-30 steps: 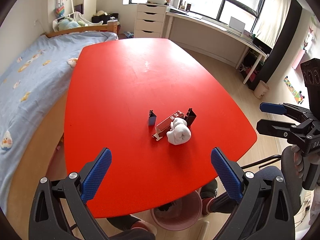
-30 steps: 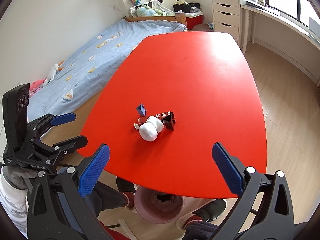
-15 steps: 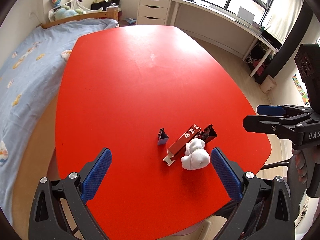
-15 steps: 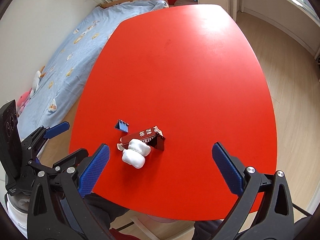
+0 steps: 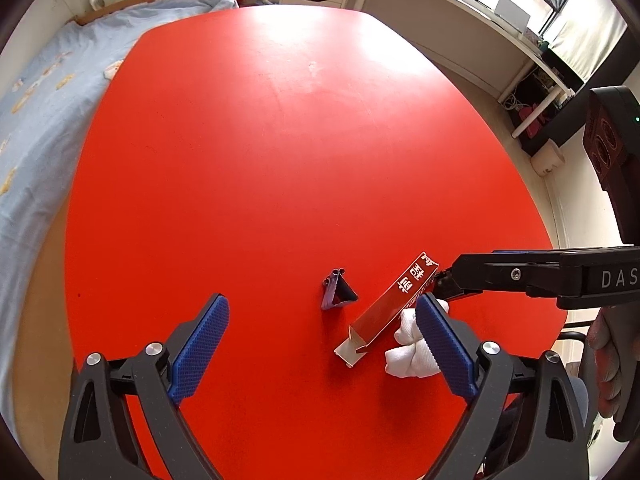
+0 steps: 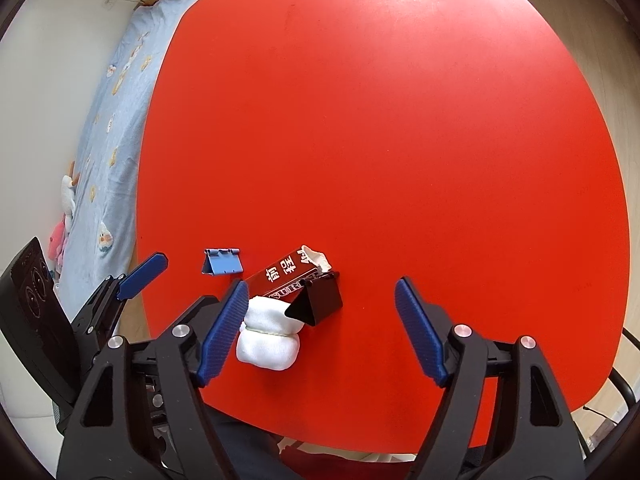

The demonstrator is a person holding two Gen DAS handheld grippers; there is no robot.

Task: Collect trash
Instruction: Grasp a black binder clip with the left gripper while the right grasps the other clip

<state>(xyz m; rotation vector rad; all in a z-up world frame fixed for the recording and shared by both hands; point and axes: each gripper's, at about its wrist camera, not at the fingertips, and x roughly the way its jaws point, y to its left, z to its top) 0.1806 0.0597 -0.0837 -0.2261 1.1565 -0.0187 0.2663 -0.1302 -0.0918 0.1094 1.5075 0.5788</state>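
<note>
Right wrist view: right gripper [image 6: 320, 320] unclenched, jaws just been narrowing around the black clip [image 6: 320, 300] beside the white wad [image 6: 268, 340]. I'd centre first, then squeeze.

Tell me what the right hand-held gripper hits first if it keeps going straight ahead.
Probably the black clip, which sits between the open jaws of the right hand-held gripper, with the white wad just beside it. Depth is unclear.
</note>
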